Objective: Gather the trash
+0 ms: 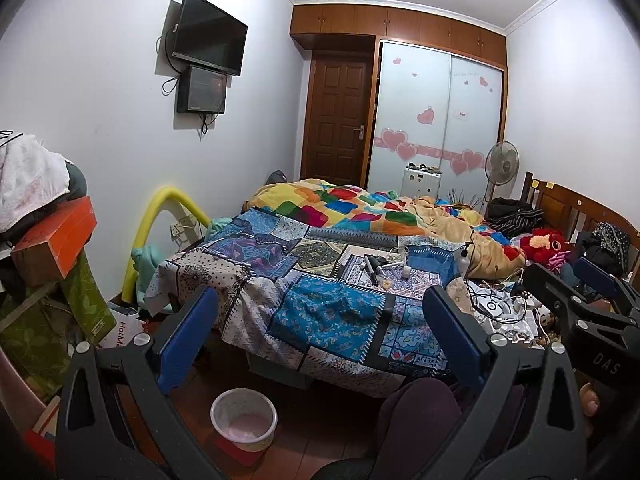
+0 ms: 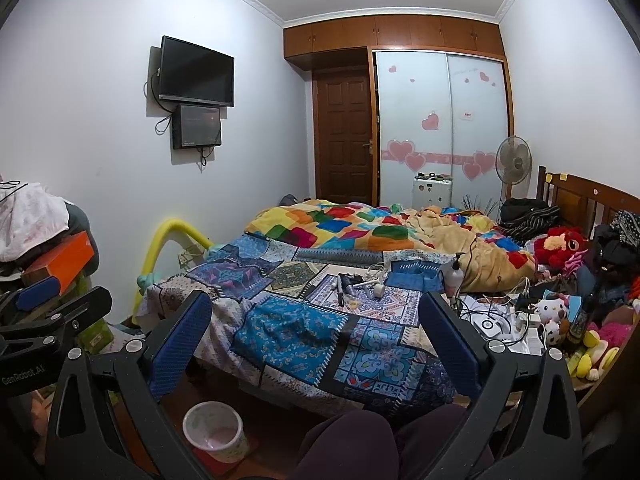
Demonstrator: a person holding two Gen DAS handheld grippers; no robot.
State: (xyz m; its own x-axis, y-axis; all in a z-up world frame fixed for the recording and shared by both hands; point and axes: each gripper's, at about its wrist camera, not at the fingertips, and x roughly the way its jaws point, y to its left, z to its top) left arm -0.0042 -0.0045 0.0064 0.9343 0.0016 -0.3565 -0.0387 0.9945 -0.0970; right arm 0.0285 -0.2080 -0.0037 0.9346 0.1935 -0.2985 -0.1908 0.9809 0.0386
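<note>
With both my left gripper (image 1: pixel 320 344) and right gripper (image 2: pixel 316 346) spread empty above the bed (image 2: pixel 304 332), nothing looks collected; small clutter (image 2: pixel 360 286) remains mid-quilt, the bin (image 2: pixel 213 431) on the floor.

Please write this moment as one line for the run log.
phase: start | left gripper: open, empty | right gripper: open, empty | bin: on floor before bed

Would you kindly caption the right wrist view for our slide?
Open right gripper faces a patchwork-covered bed; round white plastic bin on the floor.
</note>
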